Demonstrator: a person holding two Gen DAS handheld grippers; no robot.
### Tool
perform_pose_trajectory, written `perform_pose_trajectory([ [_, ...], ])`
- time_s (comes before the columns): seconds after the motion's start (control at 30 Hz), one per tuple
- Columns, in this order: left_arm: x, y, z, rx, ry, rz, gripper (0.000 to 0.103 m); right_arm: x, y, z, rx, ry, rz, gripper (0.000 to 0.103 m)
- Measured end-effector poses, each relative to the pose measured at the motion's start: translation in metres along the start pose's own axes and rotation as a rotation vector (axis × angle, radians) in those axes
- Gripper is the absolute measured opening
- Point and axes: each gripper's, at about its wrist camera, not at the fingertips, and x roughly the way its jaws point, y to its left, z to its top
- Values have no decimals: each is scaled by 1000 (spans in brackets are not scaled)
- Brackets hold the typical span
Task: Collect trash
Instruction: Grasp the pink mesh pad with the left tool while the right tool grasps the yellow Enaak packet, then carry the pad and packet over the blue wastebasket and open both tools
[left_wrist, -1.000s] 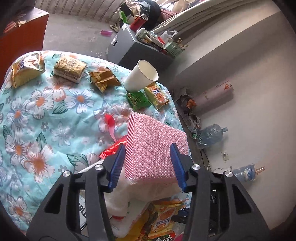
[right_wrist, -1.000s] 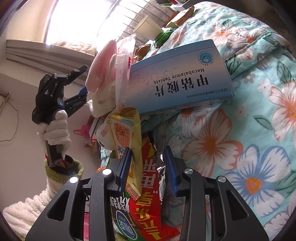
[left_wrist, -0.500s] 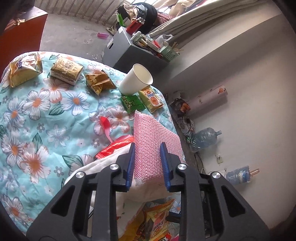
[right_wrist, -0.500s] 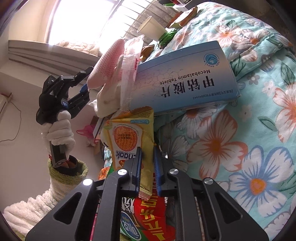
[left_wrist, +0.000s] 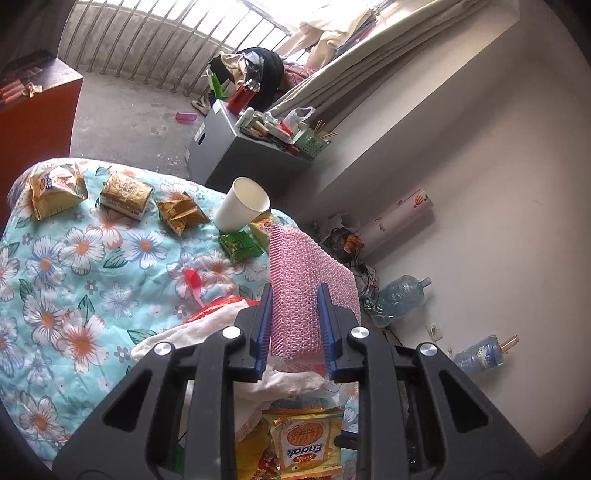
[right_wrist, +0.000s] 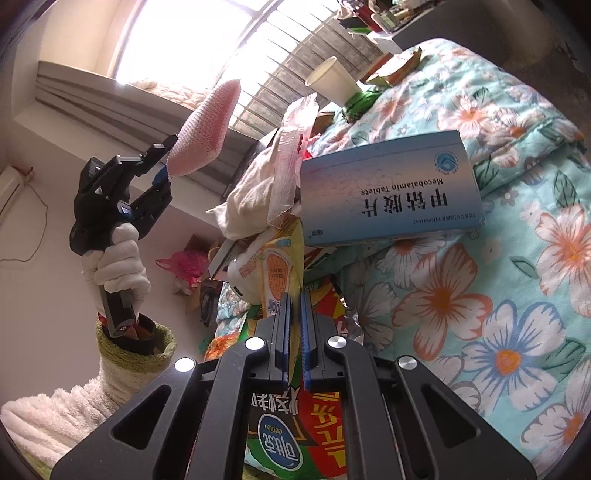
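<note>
Grippers both loaded: our left gripper (left_wrist: 293, 326) is closing on the pink mesh sponge (left_wrist: 306, 280), upright and clear above the bed (left_wrist: 74, 266), while our right gripper (right_wrist: 294, 334) clamps the yellow snack packet (right_wrist: 282, 273) edge-on above the near trash pile.

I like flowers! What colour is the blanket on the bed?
Light turquoise blanket with white and orange flowers; clearest in the right wrist view.

Daylight pours through the barred window (right_wrist: 221, 40), blown out to white glare in both views, leaving the bed (left_wrist: 74, 258) evenly lit with soft shadows, while fisheye curvature bends edges into dark vignetted corners.
</note>
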Motion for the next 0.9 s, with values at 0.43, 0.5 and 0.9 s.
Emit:
perform_pose_trajectory([
  [0.43, -41, -57, -9, 141, -75, 33, 21, -16, 4, -30, 61, 23, 131, 4],
  [0.5, -42, -66, -12, 152, -76, 30, 21, -24, 5, -34, 59, 5, 136, 4],
  [0.9, -5, -156, -32, 325, -21, 23, 21, -123, -25, -44, 91, -264, 83, 4],
])
